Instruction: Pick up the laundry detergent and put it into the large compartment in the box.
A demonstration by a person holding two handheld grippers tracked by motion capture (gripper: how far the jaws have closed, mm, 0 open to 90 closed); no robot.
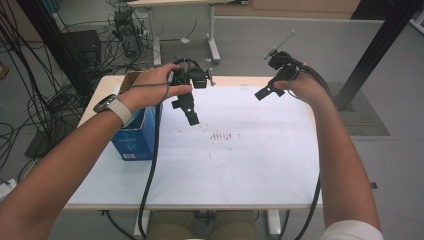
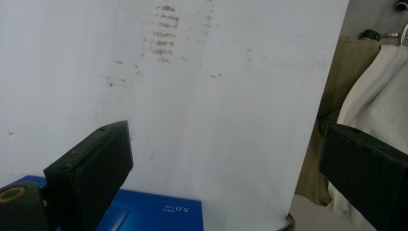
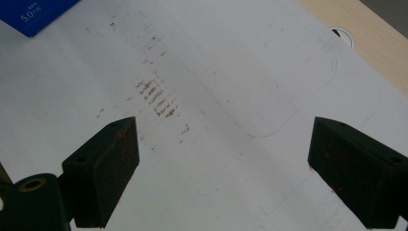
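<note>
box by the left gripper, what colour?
Blue with small white print; the box shows best in the high view, cardboard-brown inside.

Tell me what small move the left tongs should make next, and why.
Probably swing the left tongs left and down toward the blue box. Both the left and the right tongs hang open and empty above the white table, and the open-topped box under the left hand is the nearest thing to take hold of.
</note>
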